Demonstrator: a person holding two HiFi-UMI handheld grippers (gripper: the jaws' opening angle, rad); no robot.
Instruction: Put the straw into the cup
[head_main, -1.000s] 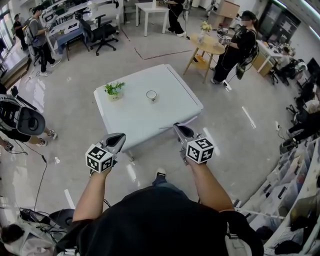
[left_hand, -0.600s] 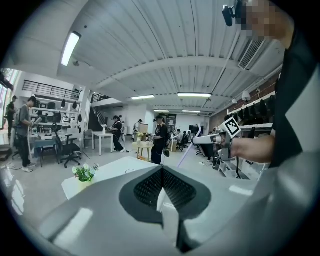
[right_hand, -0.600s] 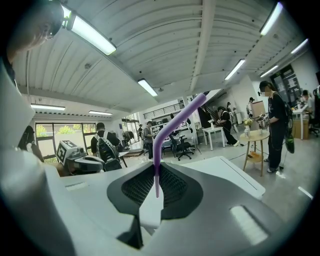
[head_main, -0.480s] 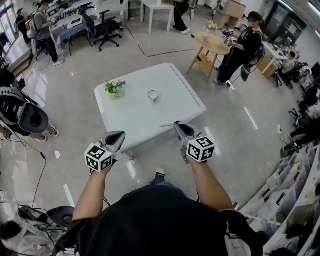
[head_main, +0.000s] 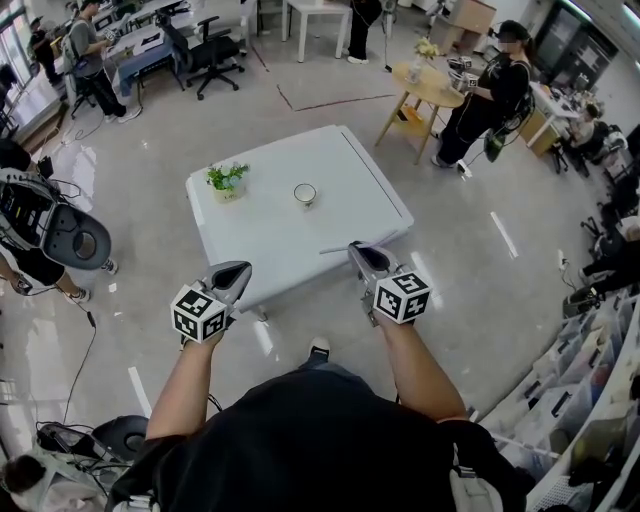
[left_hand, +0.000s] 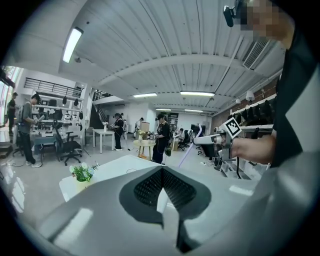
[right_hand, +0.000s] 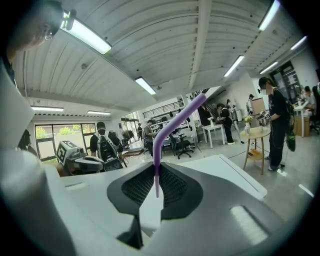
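Purple straw (right_hand: 156, 165), and you have it clenched in your right gripper (head_main: 360, 252). The pads are pinched tight on its lower end, and the bent top leans up and away to the right in the right gripper view. Your left gripper (head_main: 238, 272) is clamped shut too, with nothing between its pads.

So what has changed in the last second? Not much, but it counts: the white table (head_main: 270, 245) has crept a shade closer in the head view. Both grippers have kept their station out in front of you, so you are carrying the straw in at a walk. The grip has not budged.

The cup (head_main: 305, 192) stands where it stood, out in the middle of the table. It is to the right of the potted plant (head_main: 227, 180) and well apart from the straw. From overhead the straw is only a thin pale line, so I can't say just how far its free end reaches over the table's near edge.

By my reading the pick-up is done and the insertion has not begun. You will likely have to carry the right hand out over the table and tip the free end down over the cup's mouth. The left is free to steady the cup.
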